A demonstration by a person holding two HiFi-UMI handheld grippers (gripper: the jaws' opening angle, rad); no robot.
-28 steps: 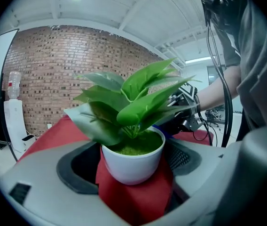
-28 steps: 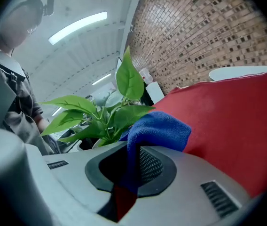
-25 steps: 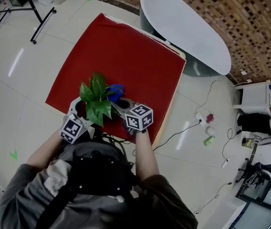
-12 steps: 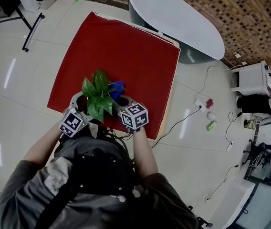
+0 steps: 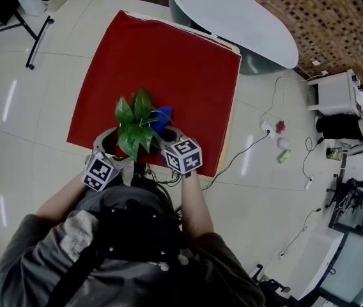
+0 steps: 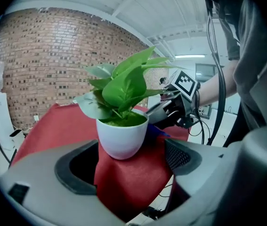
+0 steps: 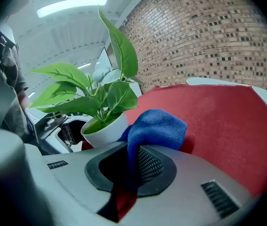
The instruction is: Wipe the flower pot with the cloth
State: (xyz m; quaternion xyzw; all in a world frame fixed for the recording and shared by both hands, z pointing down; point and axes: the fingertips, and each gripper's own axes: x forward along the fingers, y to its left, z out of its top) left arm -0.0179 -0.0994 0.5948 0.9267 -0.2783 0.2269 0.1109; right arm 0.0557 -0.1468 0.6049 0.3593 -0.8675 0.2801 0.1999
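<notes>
- Grippers barely shifted vs 1 s ago; both still flank flower pot near front edge of red-covered table.
- R gripper pinches blue cloth, which lies against pot's side.
- L gripper jaws wide, pot just ahead (unclamped).
- Best: steady pot w/ L, sweep cloth round wall lightly.

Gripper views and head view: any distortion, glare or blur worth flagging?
Left gripper view: strong fisheye bends the brick wall, corners vignetted; the white ceramic flower pot is sharp. Right gripper view: same fisheye; blue fleecy cloth crisp, ceiling strip light blown out. Head view: glare streaks on the pale tiled floor.
</notes>
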